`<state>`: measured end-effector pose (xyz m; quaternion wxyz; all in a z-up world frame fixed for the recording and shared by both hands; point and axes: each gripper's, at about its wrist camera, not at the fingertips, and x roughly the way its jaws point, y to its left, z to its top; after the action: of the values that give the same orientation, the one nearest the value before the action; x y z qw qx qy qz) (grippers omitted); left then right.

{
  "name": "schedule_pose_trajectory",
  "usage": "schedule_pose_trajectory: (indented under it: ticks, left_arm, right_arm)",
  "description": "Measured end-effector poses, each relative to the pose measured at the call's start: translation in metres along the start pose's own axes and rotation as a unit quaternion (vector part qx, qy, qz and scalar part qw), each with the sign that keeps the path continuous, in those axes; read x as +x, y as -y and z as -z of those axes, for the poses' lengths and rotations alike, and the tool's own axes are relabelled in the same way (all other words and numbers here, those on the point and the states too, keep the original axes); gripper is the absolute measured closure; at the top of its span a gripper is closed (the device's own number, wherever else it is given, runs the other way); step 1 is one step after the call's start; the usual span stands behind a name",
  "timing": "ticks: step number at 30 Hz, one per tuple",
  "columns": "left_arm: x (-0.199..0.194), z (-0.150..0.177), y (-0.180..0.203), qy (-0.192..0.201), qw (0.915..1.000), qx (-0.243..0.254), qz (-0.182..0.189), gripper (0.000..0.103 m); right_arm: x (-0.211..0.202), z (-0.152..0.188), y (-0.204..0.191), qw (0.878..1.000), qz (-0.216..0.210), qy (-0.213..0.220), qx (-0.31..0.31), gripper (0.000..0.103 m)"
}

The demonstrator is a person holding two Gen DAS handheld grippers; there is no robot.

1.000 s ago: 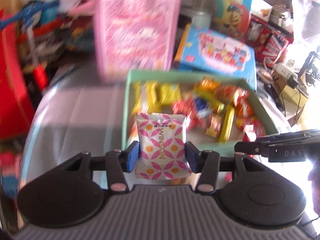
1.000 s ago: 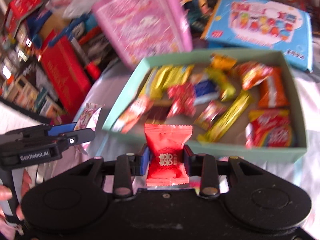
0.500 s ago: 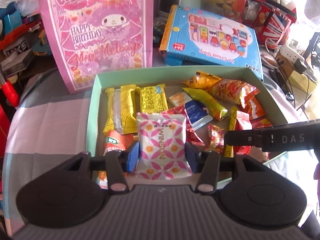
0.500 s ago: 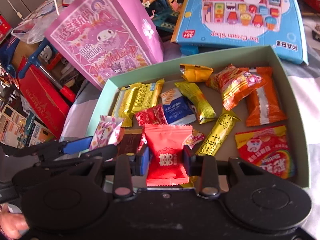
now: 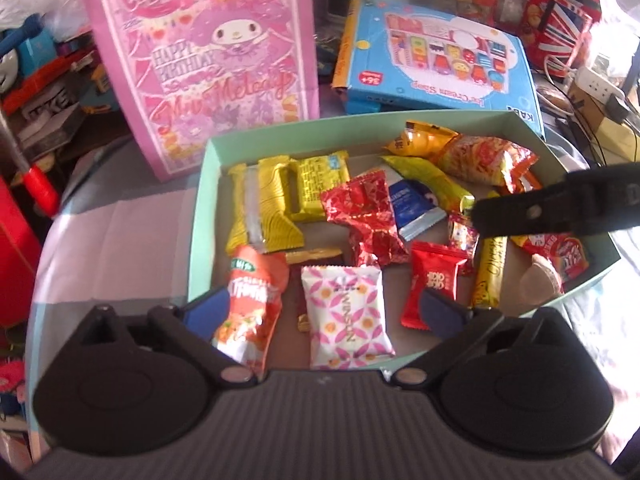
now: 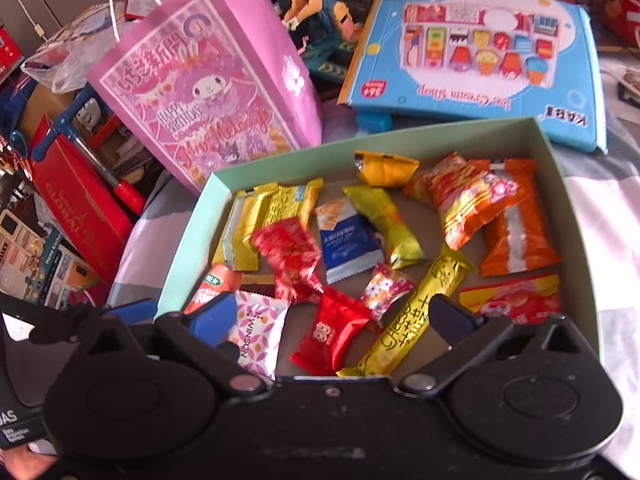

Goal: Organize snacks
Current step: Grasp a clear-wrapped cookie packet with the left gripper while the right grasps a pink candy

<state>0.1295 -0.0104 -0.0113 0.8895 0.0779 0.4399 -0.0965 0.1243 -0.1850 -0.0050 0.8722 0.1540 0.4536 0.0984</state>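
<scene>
A mint green box (image 5: 202,208) (image 6: 576,216) holds several snack packets. The pink-and-white patterned packet (image 5: 345,317) (image 6: 256,336) lies at the box's near edge, between my left gripper's open fingers and free of them. The small red packet (image 5: 433,288) (image 6: 332,330) lies beside it on the box floor. My left gripper (image 5: 322,312) is open and empty just above the near edge. My right gripper (image 6: 334,318) is open and empty over the red packet. Its finger (image 5: 560,208) crosses the right side of the left wrist view.
A pink birthday gift bag (image 5: 200,60) (image 6: 208,92) stands behind the box at the left. A blue toy box (image 5: 440,60) (image 6: 472,56) lies behind at the right. Red boxes and clutter (image 6: 80,208) crowd the left side. Cables and a power strip (image 5: 596,84) sit at the far right.
Both grippers have opened. The pink-and-white packet and the red packet have dropped from the fingers into the near part of the green box.
</scene>
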Motion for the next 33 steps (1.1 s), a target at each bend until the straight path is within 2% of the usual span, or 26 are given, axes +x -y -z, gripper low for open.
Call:
schedule_pose_trajectory:
  ticks: [7, 19, 24, 33]
  left_arm:
    - [-0.016, 0.003, 0.001, 0.003, 0.9998, -0.022, 0.001, 0.000]
    - [-0.066, 0.022, 0.017, 0.028, 0.9992, -0.027, 0.009, 0.000]
    - [-0.069, 0.045, 0.020, 0.012, 0.9994, -0.033, 0.008, 0.000]
    - [-0.041, 0.086, 0.021, -0.038, 0.9974, -0.059, 0.012, 0.000]
  right_arm:
    - [-0.024, 0.007, -0.003, 1.000, 0.010, 0.014, -0.017, 0.000]
    - [-0.077, 0.036, 0.005, 0.999, 0.008, 0.037, -0.016, 0.000]
    - [-0.086, 0.054, 0.021, 0.999, 0.013, 0.031, -0.009, 0.000]
    - [-0.073, 0.090, 0.052, 0.999, 0.031, -0.005, 0.031, 0.000]
